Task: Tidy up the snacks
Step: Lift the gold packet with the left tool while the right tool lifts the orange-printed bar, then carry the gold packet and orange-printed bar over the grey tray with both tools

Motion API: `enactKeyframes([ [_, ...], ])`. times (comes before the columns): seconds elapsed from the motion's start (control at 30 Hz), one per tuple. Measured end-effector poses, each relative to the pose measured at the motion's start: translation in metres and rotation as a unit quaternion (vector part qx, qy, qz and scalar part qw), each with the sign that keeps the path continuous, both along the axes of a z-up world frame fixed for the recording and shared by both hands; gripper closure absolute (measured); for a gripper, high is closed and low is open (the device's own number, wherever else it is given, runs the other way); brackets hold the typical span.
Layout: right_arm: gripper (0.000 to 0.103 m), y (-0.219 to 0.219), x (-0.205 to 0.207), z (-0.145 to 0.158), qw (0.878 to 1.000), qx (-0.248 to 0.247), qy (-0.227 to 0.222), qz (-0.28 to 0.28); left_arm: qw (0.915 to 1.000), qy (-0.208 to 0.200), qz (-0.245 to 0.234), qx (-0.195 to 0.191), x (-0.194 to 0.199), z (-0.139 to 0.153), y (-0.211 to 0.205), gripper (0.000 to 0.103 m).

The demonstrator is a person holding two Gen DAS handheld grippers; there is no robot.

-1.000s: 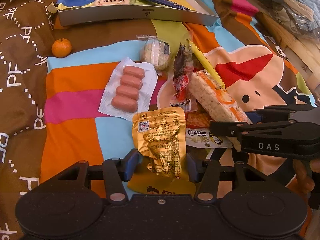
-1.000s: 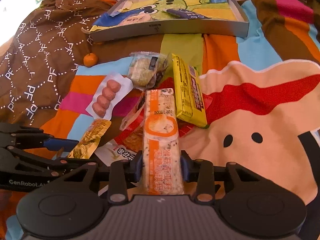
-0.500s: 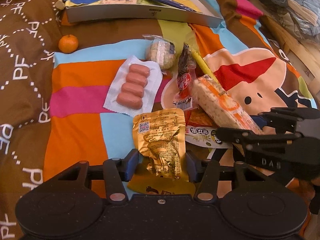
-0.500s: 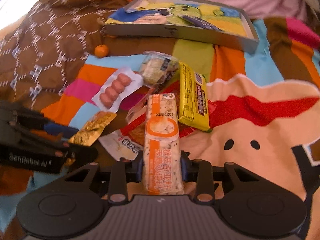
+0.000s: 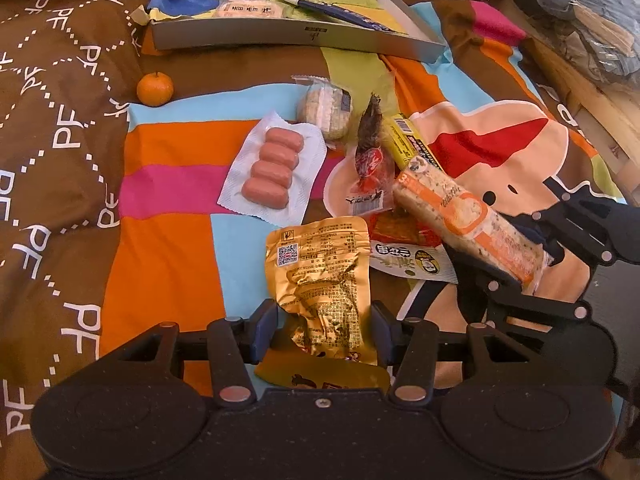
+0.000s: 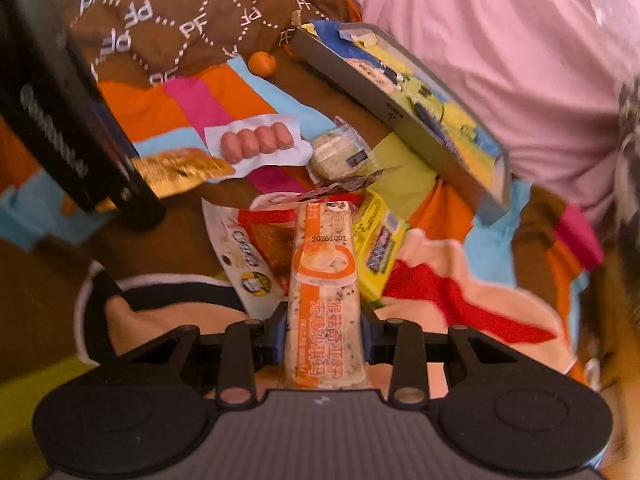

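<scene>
**Two grippers, two snacks, one crowded bed**

On a bed spread with a bright cartoon-print blanket [image 5: 168,248], the left gripper [image 5: 324,330] has its jaws closed on a crinkled gold foil snack pouch [image 5: 320,276], while the right gripper [image 6: 325,330] pinches a long orange-and-white wrapped rice bar [image 6: 325,292] — both packets at the near edge of the pile. Beside them lie a clear pack of four pink sausages [image 5: 272,172], a yellow wrapped bar [image 6: 376,240] and a small orange fruit [image 5: 155,89]. A shallow grey cardboard tray [image 5: 296,38] sits beyond.
</scene>
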State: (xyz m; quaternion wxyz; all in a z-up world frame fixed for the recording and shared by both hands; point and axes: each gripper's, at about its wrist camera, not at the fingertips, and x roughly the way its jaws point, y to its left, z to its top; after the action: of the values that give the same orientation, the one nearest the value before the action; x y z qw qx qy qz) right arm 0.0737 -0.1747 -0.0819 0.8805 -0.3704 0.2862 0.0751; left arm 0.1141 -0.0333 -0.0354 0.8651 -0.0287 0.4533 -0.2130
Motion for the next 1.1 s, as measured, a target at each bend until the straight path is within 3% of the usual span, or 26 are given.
enactKeyframes([
  [0.57, 0.065, -0.009, 0.008, 0.006, 0.993, -0.079, -0.087, 0.002, 0.9991, -0.033, 0.02, -0.018, 0.013, 0.023, -0.006, 0.051],
  [0.8, 0.065, -0.018, 0.021, 0.013, 0.992, -0.083, -0.09, 0.0, 0.9984, -0.041, 0.028, -0.025, 0.023, 0.029, -0.009, 0.051],
  [1.1, 0.065, -0.017, 0.02, 0.019, 0.974, -0.16, -0.152, 0.053, 0.9978, -0.051, 0.033, -0.025, 0.029, 0.037, -0.01, 0.051],
])
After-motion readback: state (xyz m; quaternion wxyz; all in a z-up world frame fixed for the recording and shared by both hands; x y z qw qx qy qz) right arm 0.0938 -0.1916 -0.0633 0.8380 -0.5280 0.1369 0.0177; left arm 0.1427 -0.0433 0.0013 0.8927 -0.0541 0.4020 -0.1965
